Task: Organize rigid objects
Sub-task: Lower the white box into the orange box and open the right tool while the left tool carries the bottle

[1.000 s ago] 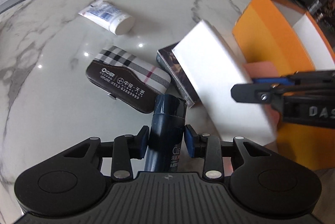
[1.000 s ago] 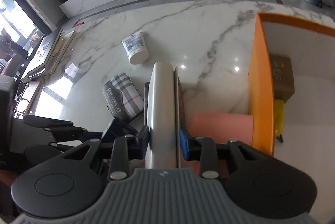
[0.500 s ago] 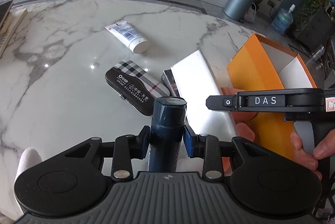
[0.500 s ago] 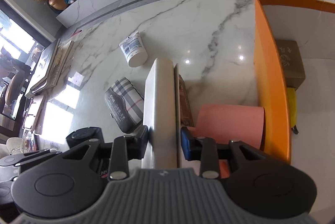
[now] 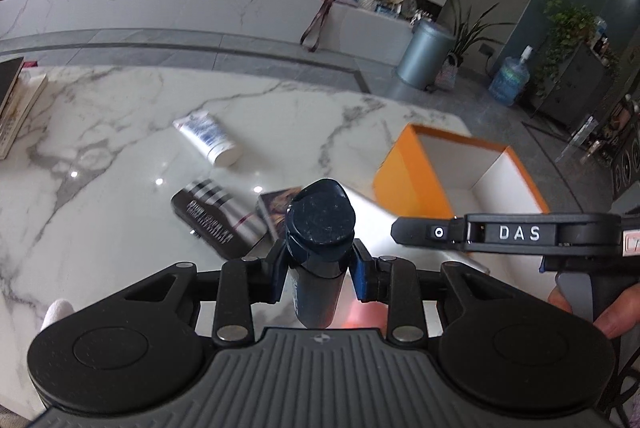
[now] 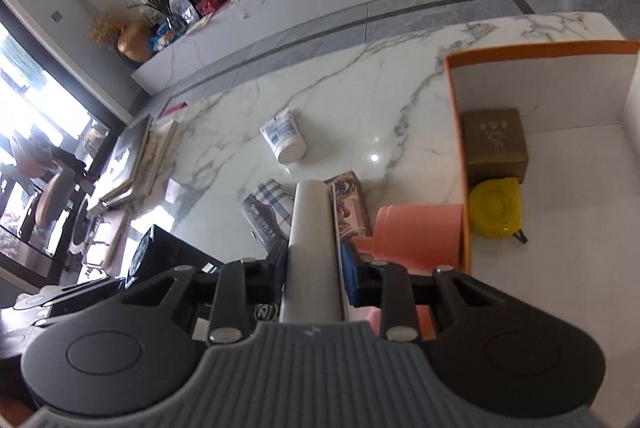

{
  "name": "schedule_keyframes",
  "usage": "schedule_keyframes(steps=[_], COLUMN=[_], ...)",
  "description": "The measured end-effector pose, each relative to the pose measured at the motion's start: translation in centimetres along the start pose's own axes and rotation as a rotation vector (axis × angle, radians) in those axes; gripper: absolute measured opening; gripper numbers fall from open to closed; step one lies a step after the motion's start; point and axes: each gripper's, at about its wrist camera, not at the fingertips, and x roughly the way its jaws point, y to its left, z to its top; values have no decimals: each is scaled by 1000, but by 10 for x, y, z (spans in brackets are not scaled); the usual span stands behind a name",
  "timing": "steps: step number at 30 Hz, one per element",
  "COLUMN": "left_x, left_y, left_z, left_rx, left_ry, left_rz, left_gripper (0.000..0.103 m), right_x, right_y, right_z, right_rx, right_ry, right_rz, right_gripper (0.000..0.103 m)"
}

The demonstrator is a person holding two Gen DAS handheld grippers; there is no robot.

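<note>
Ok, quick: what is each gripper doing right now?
Left gripper: shut on the dark blue bottle.
Right gripper: shut on the flat white box.

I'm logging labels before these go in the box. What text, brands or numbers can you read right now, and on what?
"DAS": white letters on the side of the right gripper.
Plaid case: white print, blurred.
White tube: blue print, too small to read.
Brown box in the orange bin: gold characters, illegible.
Dark bottle in the left gripper: no label shows.
</note>
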Motion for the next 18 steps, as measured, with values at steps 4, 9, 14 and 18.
schedule_keyframes(steps=[4,9,14,18], left_x=[-13,-15,6,43], left_y=[-19,-56,-100,-132], left_z=[16,39,56,58], left_rx=[3,67,148,220], left_ry=[-36,-66,-65,-22], left_rz=[-63,-141,-227,-264], left_gripper=[36,36,36,36], right_x=[-39,-96,-128,-126], right_y=[-2,-14,-48,-81], right_z=[5,15,20,17], right_rx=[2,-12,-14,-24], right_ry=[-68,-178,-210,-169], right_rz=[15,-33,-156,-266], right_gripper=[30,30,30,30])
